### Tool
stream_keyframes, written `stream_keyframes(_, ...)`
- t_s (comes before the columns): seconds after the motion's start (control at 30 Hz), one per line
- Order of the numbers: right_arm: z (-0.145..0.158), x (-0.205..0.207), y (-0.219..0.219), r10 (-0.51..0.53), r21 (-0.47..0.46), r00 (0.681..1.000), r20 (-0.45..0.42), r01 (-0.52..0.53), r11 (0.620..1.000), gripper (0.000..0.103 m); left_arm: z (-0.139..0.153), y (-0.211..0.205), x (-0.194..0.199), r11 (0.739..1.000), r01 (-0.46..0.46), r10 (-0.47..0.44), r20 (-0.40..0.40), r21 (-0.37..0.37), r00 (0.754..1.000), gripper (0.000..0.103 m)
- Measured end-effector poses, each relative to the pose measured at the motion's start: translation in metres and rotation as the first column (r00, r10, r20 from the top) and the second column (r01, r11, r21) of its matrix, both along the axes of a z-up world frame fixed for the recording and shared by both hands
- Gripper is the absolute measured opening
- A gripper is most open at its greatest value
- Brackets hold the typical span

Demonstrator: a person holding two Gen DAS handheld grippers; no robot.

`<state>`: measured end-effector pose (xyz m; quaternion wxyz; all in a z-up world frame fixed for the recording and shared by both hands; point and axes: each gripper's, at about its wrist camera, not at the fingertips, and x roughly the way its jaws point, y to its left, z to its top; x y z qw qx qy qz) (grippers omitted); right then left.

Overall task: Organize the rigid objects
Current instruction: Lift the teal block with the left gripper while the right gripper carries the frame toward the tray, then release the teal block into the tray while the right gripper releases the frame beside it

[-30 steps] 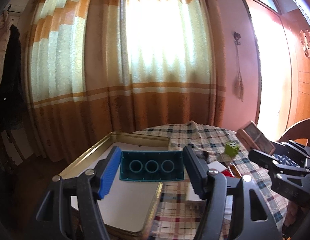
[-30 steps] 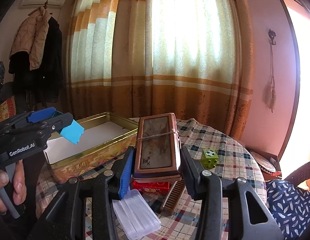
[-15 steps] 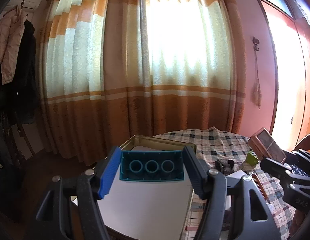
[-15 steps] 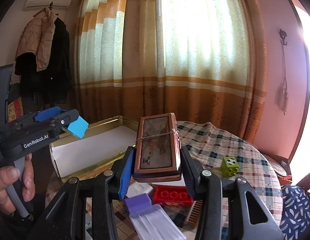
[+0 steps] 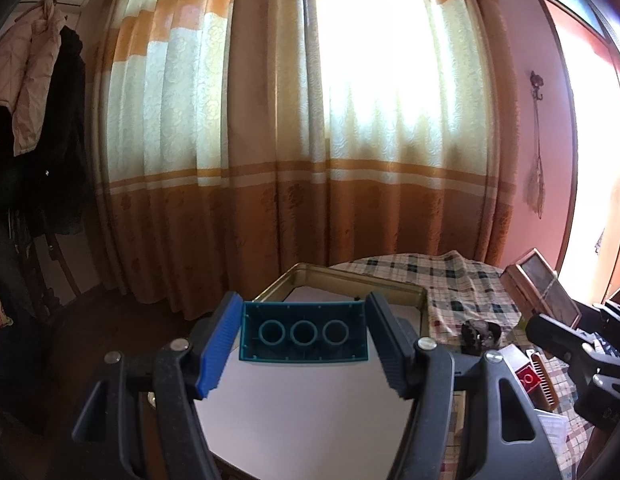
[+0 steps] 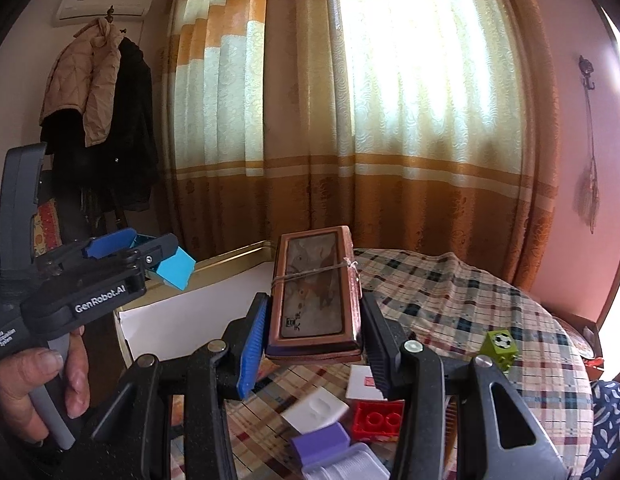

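Observation:
My left gripper (image 5: 304,330) is shut on a teal toy brick (image 5: 303,331), hollow underside with three tubes facing the camera, held above the gold tin box (image 5: 419,294) with its white lining (image 5: 310,408). In the right wrist view the left gripper (image 6: 150,258) with the teal brick (image 6: 174,270) hangs over the tin's (image 6: 230,258) left end. My right gripper (image 6: 313,320) is shut on a brown wooden box (image 6: 314,294) tied with string, held above the checked table (image 6: 449,292). The wooden box also shows in the left wrist view (image 5: 539,288).
On the table lie a red brick (image 6: 375,418), a purple block (image 6: 319,444), white pieces (image 6: 315,408), a clear ridged case (image 6: 345,464), a green cube (image 6: 498,348), a comb (image 5: 543,384) and a dark object (image 5: 479,332). Curtains stand behind; coats (image 6: 98,92) hang left.
Both grippers have risen and shifted left with their loads. The teal brick is now further over the tin's white lining; the wooden box is higher above the table clutter.

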<state>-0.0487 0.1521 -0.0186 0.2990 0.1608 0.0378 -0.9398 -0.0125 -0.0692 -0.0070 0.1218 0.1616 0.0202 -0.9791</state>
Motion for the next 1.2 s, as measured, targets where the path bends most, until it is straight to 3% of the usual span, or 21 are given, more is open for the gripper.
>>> stream_keyframes(0.23, 0.001, -0.017, -0.018, 0.024, -0.003, 0.999, 0.048, -0.024, 1.0, 0.047, -0.003, -0.012, -0.017, 1.0, -0.008, 0.007, 0.041, 0.015, 0.999, 0.064)
stream_keyframes(0.5, -0.001, -0.051, -0.056, 0.043, 0.033, 0.988, 0.146, -0.048, 0.998, 0.047, 0.002, -0.031, -0.05, 1.0, -0.014, 0.009, 0.161, 0.027, 0.987, 0.064)
stream_keyframes(0.67, -0.011, -0.075, -0.088, 0.062, 0.078, 0.972, 0.226, -0.082, 0.994, 0.047, 0.0, -0.043, -0.073, 0.997, 0.018, -0.039, 0.261, 0.08, 0.965, 0.064)
stream_keyframes(0.87, -0.033, -0.094, -0.112, 0.054, 0.126, 0.946, 0.319, -0.099, 0.987, 0.048, -0.004, -0.046, -0.097, 0.998, 0.033, -0.051, 0.35, 0.057, 0.935, 0.064)
stream_keyframes(1.2, -0.045, -0.108, -0.123, 0.03, 0.175, 0.93, 0.367, -0.101, 0.979, 0.048, -0.02, -0.043, -0.132, 0.998, 0.065, -0.058, 0.481, 0.002, 0.875, 0.064)
